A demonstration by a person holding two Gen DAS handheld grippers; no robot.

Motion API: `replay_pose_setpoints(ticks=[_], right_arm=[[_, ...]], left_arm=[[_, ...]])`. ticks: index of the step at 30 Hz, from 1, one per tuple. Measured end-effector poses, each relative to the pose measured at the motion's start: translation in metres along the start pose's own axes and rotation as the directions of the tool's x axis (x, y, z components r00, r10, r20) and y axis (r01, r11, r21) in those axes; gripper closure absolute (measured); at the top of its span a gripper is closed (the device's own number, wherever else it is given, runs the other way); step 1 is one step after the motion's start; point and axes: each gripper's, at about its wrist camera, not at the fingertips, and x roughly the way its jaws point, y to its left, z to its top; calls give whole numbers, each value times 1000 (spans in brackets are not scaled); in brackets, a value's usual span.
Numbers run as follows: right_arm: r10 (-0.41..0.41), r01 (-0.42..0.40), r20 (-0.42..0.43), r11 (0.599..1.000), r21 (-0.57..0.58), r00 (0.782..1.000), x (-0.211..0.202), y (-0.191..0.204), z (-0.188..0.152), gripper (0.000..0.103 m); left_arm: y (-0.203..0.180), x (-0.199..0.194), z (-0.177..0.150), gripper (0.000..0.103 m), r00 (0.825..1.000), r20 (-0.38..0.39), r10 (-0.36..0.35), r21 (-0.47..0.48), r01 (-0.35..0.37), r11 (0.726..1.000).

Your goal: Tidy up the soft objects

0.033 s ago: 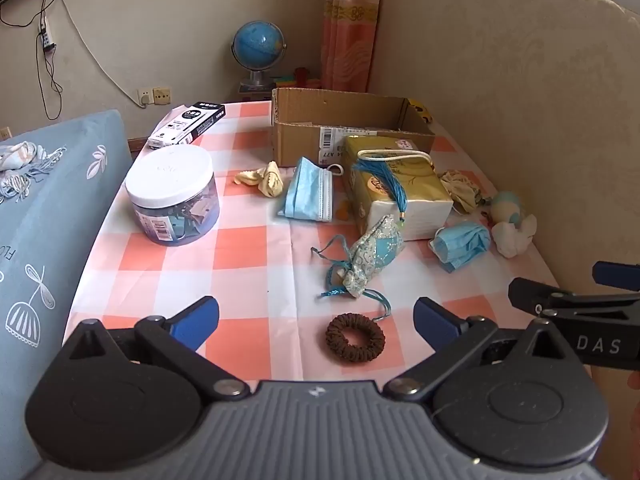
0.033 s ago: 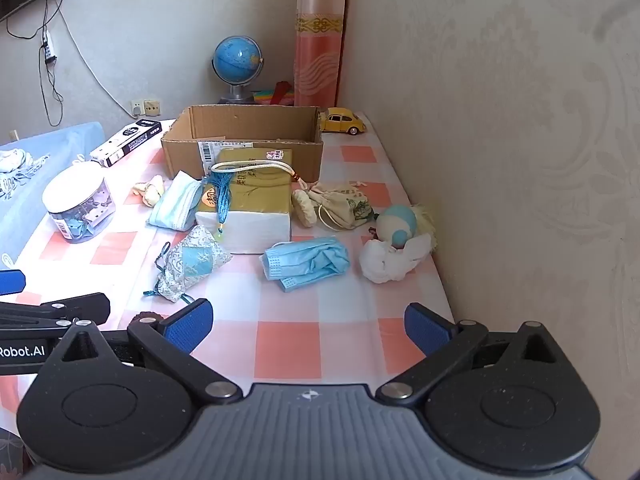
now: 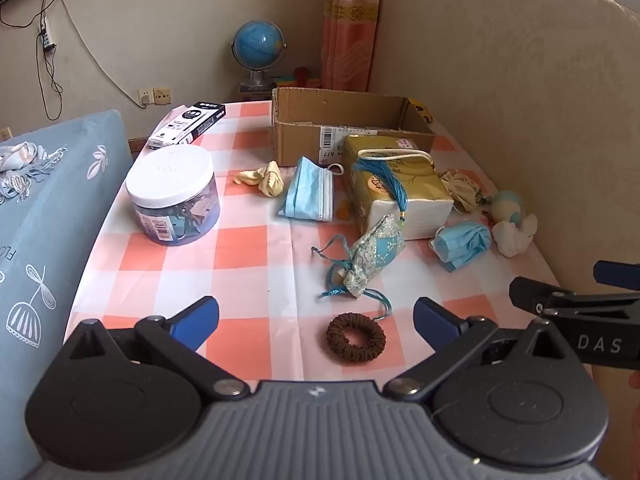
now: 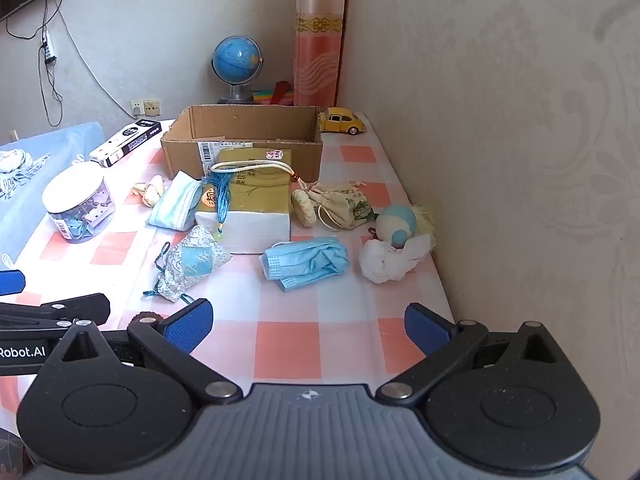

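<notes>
On the checked table [image 3: 248,248], many soft things lie near a cardboard box [image 3: 344,120] that stands at the far end. None of them looks to be in the box yet, so the job seems to be just starting.

Both grippers hang low over the near edge. The left gripper [image 3: 316,314] has its fingers spread wide and holds nothing. The right gripper [image 4: 308,322] is spread wide too, with nothing in it.

Closest to the left gripper is a brown hair tie [image 3: 355,337], lying flat just ahead of its fingers. Just past it is a small blue pouch [image 3: 372,254] with long strings. Ahead of the right gripper is a crumpled blue mask [image 4: 306,262], and beside that a white soft toy [image 4: 394,248].

A good first pick is likely the hair tie. Come down with one finger on each side of the ring, squeeze gently, and lift. Watch the pouch strings [image 3: 382,304], which lie right beside the ring and could get caught.
</notes>
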Motion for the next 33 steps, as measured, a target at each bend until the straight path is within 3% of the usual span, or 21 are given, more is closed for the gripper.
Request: replay_pose_setpoints(ticks=[33], right_arm=[[5, -5, 12, 1000, 8, 1000, -1, -5, 0, 0]], left_arm=[[-5, -2, 3, 0, 1000, 0, 7, 4, -7, 1000]])
